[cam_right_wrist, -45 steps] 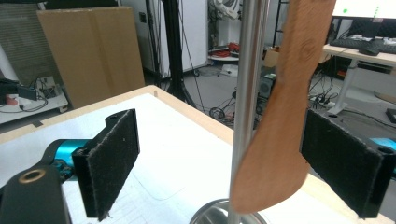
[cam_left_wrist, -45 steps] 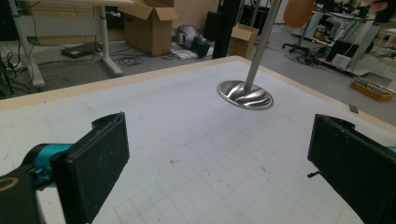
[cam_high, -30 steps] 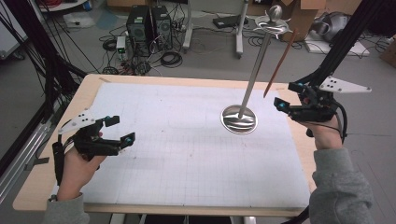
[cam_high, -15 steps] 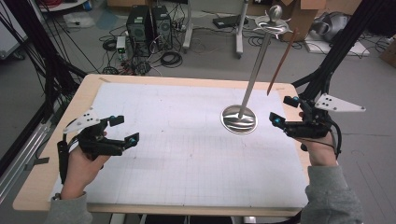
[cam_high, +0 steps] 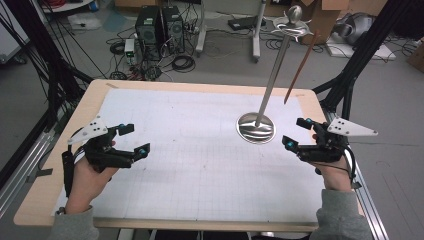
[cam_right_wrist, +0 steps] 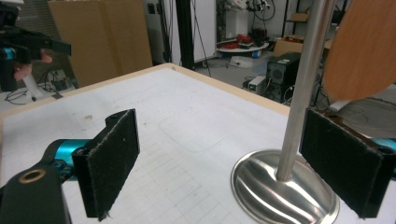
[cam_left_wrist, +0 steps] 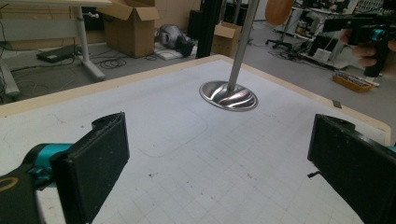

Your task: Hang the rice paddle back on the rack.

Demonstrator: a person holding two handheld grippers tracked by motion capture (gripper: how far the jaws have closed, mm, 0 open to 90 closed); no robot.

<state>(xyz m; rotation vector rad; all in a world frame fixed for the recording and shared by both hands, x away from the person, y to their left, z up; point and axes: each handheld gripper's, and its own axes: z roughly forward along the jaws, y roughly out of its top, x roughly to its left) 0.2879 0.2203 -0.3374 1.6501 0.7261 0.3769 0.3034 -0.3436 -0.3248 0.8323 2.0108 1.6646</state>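
Right gripper [cam_high: 295,134] drawn back to 4 o'clock of steel stand [cam_high: 256,128], wooden utensil [cam_high: 299,67] left hanging; left gripper [cam_high: 134,139] idle; both jaws wide, empty.

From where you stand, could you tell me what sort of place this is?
Most likely a lab or workshop: computer towers and loose cables sit on the floor beyond the table, and cardboard boxes stand behind it.
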